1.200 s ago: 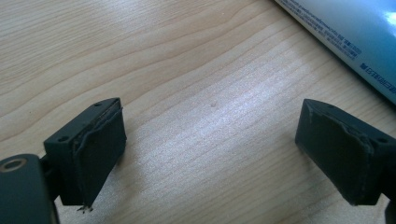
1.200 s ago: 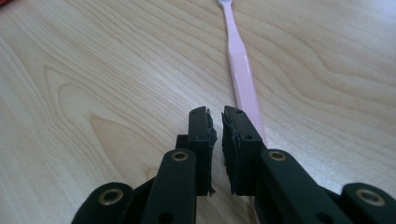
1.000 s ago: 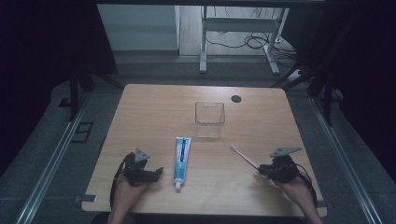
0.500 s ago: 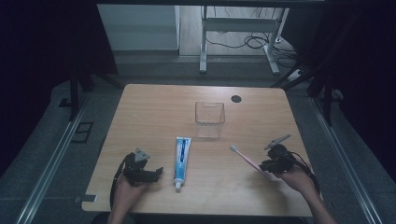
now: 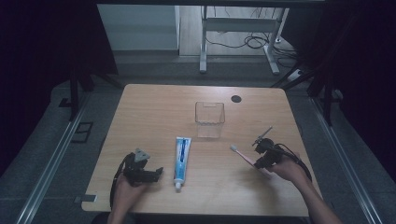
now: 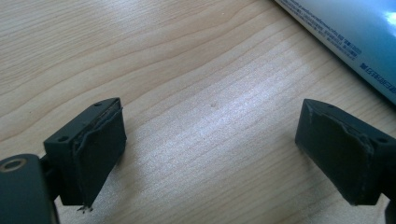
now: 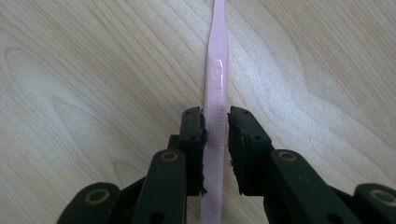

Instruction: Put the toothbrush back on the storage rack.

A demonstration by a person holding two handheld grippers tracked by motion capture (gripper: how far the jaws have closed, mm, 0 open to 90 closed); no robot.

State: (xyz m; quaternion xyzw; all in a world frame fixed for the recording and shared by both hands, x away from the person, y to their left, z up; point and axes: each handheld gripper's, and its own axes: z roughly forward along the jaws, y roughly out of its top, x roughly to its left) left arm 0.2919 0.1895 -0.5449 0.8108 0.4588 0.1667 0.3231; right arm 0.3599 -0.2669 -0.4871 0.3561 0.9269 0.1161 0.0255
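A pink toothbrush (image 5: 243, 156) lies slantwise on the wooden table (image 5: 154, 116), bristle head toward the middle. My right gripper (image 5: 258, 157) sits over its handle. In the right gripper view the handle (image 7: 217, 70) runs straight out between the jaws, and the right gripper (image 7: 215, 116) has a pad against each side of it. A blue and white toothpaste tube (image 5: 181, 156) lies lengthwise at the centre front. Left of it my left gripper (image 5: 158, 173) rests low with its jaws wide open. The left gripper (image 6: 210, 140) has bare wood between its jaws, and the tube (image 6: 355, 37) shows at the upper right.
A clear square cup (image 5: 209, 119) stands upright behind the tube, near the table's middle. A small black disc (image 5: 236, 98) lies by the far edge. Dark floor, rails and a metal frame surround the table.
My right gripper has moved leftward and away from the front edge, along the toothbrush handle toward the head. The toothbrush head has stayed where it was. The left gripper has not moved.
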